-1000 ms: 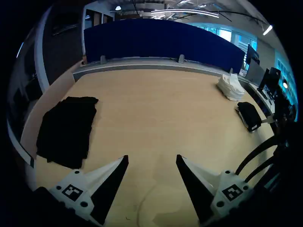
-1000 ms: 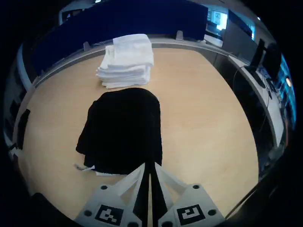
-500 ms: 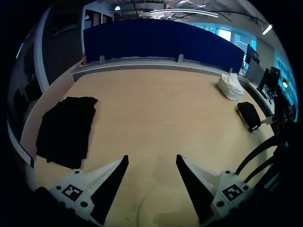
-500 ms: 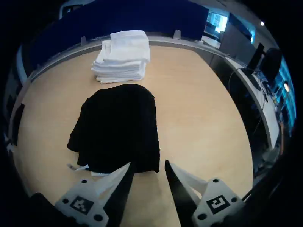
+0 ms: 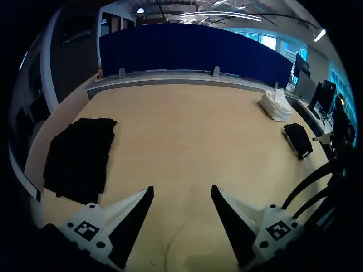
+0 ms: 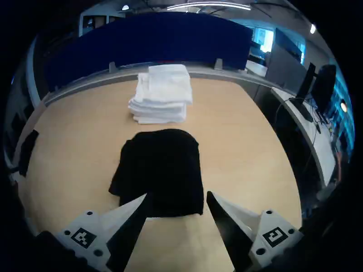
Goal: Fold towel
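- The left gripper (image 5: pixel 181 187) is standing wide open in the left gripper view. Its two white fingers are spreading apart over bare wood and are gripping nothing.
- The right gripper (image 6: pixel 177 194) is likewise standing wide open in the right gripper view, with nothing between its fingers but the cloth lying on the table beyond them.
- A folded black towel (image 6: pixel 161 174) is lying flat on the tabletop (image 6: pixel 236 136) just ahead of the right gripper. Its near edge is showing in the gap between the fingertips, and neither finger is pressing on it.
- In the left gripper view the same folded black towel (image 5: pixel 298 138) is lying close to the tabletop's right edge.
- A stack of white towels (image 6: pixel 161 93) is sitting just beyond the folded black towel, toward the tabletop's far edge. In the left gripper view the stack (image 5: pixel 277 103) is lying near the far right corner.
- A second black towel (image 5: pixel 79 158) is lying loosely, with uneven edges, along the tabletop's left edge, well apart from the other two. It is appearing as a dark strip (image 6: pixel 27 145) in the right gripper view.
- A blue partition (image 5: pixel 195 47) is running along the tabletop's far edge.
- Monitors (image 5: pixel 326 94) are standing on a neighbouring desk past the right edge.
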Available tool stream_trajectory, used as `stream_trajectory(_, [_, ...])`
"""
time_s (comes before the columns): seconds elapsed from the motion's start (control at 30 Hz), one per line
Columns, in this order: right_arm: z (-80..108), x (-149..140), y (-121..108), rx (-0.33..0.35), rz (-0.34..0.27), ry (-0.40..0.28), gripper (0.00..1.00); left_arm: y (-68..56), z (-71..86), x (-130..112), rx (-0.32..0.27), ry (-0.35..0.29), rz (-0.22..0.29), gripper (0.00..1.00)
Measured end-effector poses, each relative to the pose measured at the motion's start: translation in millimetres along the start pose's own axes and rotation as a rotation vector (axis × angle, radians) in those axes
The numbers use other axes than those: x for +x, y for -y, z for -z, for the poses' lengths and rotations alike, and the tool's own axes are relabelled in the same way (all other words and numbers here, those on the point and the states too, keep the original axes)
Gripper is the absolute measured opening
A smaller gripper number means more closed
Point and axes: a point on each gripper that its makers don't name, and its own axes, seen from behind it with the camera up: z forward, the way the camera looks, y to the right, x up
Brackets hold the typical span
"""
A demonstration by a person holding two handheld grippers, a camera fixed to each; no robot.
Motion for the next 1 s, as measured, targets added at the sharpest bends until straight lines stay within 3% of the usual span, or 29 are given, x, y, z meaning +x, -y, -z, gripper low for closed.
stream_trajectory(0.2, [-13.2, 11, 29, 0.059, 0.004, -0.036, 0.92, 0.0, 0.5, -1, 0.001, 0.000, -0.007, 0.93])
stream_trajectory(0.37, [-24.6, 1, 40, 0.080, 0.019, -0.021, 0.92, 2.2, 0.5, -2, 0.003, 0.002, -0.009, 0.94])
stream_trajectory(0.7, [-43.1, -45, 37, 0.074, 0.053, 0.060, 0.93, 4.5, 1.5, -2, 0.006, 0.003, -0.013, 0.93])
stream_trajectory(0.9, [-47.0, -47, 36, 0.087, 0.048, 0.063, 0.92, 2.8, 1.3, 0, 0.004, 0.001, -0.018, 0.94])
stream_trajectory(1.0, [-38.9, -34, 37, 0.089, 0.054, 0.041, 0.92, 2.2, 1.2, 0, 0.003, -0.001, -0.016, 0.93])
